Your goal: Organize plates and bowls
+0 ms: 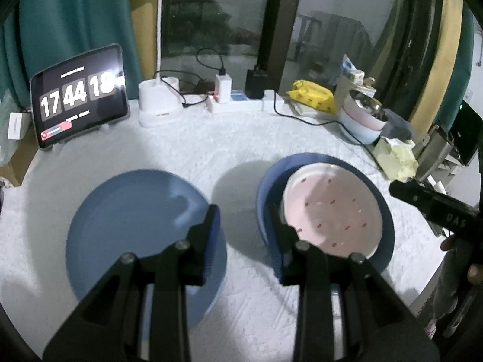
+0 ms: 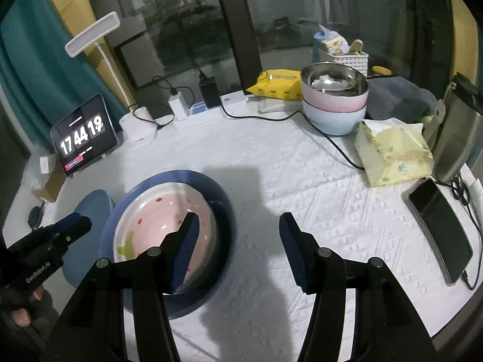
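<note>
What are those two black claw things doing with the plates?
A person holds two grippers over a white table. The left gripper and the right gripper are both open, holding nothing. A pink plate sits on a dark blue plate, beside a light blue plate. Three bowls are stacked behind.

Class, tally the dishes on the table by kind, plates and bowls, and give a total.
Plates: 3 (light blue plate, dark blue plate, pink plate)
Bowls: 3 (steel bowl, pink bowl, pale blue bowl)
Total: 6

"17 44 18" on tablet [image 1: 79,96]; "GenRobot.AI" on left gripper [image 2: 59,235]
</note>
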